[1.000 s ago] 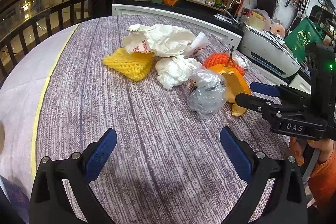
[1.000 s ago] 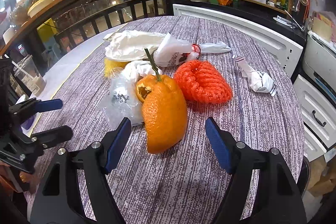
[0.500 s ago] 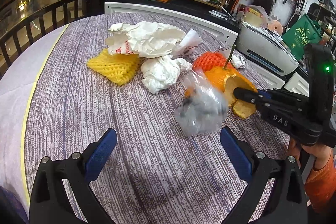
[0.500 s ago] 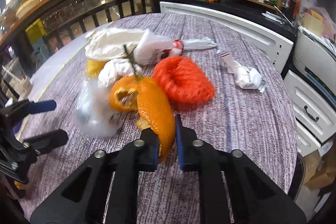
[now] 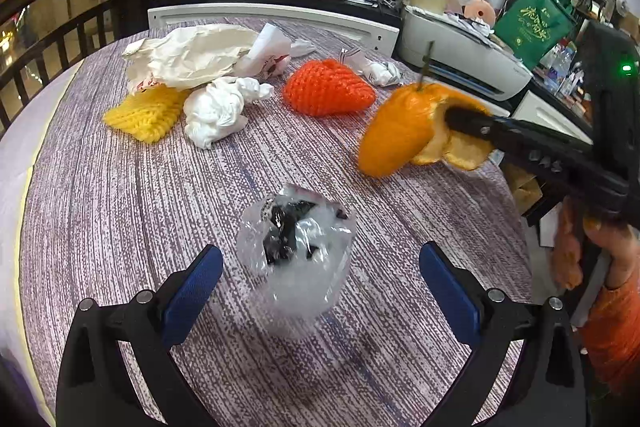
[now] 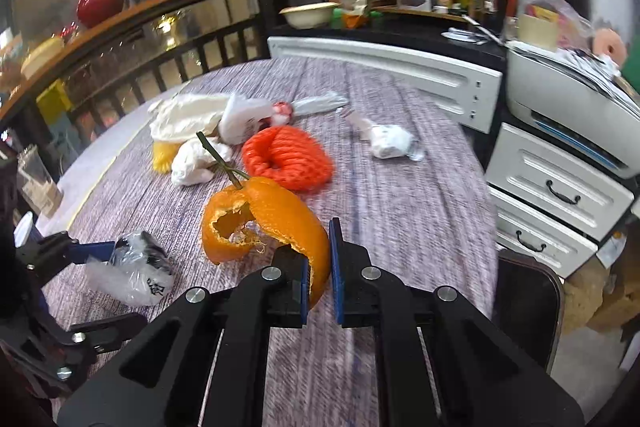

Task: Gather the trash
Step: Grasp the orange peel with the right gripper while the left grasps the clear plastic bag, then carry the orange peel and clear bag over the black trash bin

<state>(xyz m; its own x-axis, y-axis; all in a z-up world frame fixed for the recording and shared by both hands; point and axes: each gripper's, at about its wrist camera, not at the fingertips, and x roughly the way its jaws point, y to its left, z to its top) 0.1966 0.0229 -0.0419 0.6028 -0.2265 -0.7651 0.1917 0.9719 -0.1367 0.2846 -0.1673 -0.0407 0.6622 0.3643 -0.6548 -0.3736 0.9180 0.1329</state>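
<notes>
My right gripper is shut on an orange peel with a green stem and holds it up off the round, purple-streaked table. In the left wrist view the peel hangs at the right, pinched by the right gripper. My left gripper is open, and a crumpled clear plastic bag with dark contents lies between its blue pads, untouched. Further back lie an orange foam net, a yellow foam net, a white tissue wad, a white paper bag and a small crumpled wrapper.
White drawers and a printer stand close to the table's right edge. A dark railing curves behind the table on the left. A dark chair back stands at the near right. A person's hand holds the right gripper.
The right gripper shut on the orange peel and lifted it off to the right. The plastic bag rolled nearer, and the left gripper came forward to stand around it.
</notes>
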